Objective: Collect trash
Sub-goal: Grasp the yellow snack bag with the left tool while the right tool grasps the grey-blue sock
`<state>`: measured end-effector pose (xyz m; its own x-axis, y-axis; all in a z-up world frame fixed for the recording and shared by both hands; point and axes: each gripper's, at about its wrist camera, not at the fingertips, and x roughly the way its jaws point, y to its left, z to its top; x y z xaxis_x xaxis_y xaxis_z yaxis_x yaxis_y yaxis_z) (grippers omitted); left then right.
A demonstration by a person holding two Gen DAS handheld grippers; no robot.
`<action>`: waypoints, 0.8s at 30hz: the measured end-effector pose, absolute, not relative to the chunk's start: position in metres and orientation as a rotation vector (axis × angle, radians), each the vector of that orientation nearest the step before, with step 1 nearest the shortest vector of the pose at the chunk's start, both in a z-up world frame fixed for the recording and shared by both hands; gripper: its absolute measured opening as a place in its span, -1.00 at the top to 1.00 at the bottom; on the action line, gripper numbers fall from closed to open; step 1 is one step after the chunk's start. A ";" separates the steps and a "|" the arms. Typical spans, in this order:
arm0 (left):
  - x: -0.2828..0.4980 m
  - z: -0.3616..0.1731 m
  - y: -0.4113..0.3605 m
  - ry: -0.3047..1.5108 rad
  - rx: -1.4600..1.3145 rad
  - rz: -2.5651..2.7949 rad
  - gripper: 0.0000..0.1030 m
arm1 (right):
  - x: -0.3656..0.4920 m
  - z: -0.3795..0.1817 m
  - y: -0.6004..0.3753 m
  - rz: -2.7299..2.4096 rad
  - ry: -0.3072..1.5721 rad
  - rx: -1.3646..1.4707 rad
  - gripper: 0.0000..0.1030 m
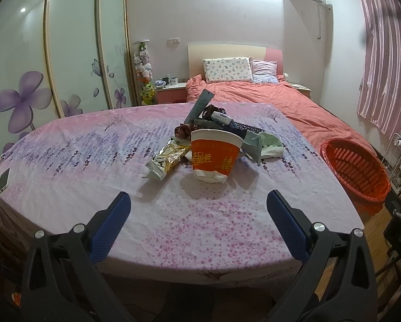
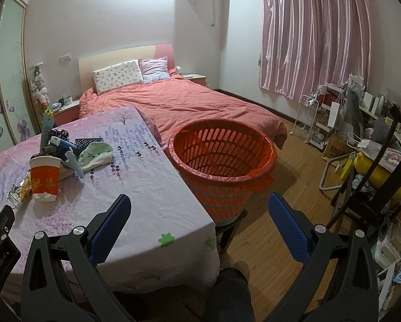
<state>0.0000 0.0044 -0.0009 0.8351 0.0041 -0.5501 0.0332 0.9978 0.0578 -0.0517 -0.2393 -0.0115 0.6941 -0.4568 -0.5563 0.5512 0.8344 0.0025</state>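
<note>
An upside-down orange and white paper cup (image 1: 213, 155) (image 2: 45, 178) stands on the floral-clothed table (image 1: 93, 161) (image 2: 147, 177). Left of it lies a gold snack wrapper (image 1: 167, 158) (image 2: 22, 189). Behind them is a pile of small items with a green and white cloth (image 1: 270, 146) (image 2: 97, 154). An orange slotted trash basket (image 1: 357, 170) (image 2: 222, 161) stands off the table's right edge. My left gripper (image 1: 199, 204) is open, short of the cup, holding nothing. My right gripper (image 2: 199, 206) is open and empty, near the table's right corner before the basket.
A white phone (image 1: 3, 179) lies at the table's left edge. A bed with a salmon cover (image 2: 179, 104) is behind the table. A dark wooden chair (image 2: 382, 177) and cluttered shelves (image 2: 331, 118) stand at the right. A person's knee (image 2: 231, 292) is below.
</note>
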 end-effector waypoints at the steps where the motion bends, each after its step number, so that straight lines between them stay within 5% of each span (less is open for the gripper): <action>1: 0.004 -0.001 0.005 0.581 0.065 -0.014 -0.93 | -0.050 -0.011 -0.238 -0.550 0.575 0.179 -0.96; 24: 0.122 -0.034 0.086 0.648 0.037 0.021 -0.84 | 0.065 -0.031 -0.205 -0.203 0.642 0.224 -0.88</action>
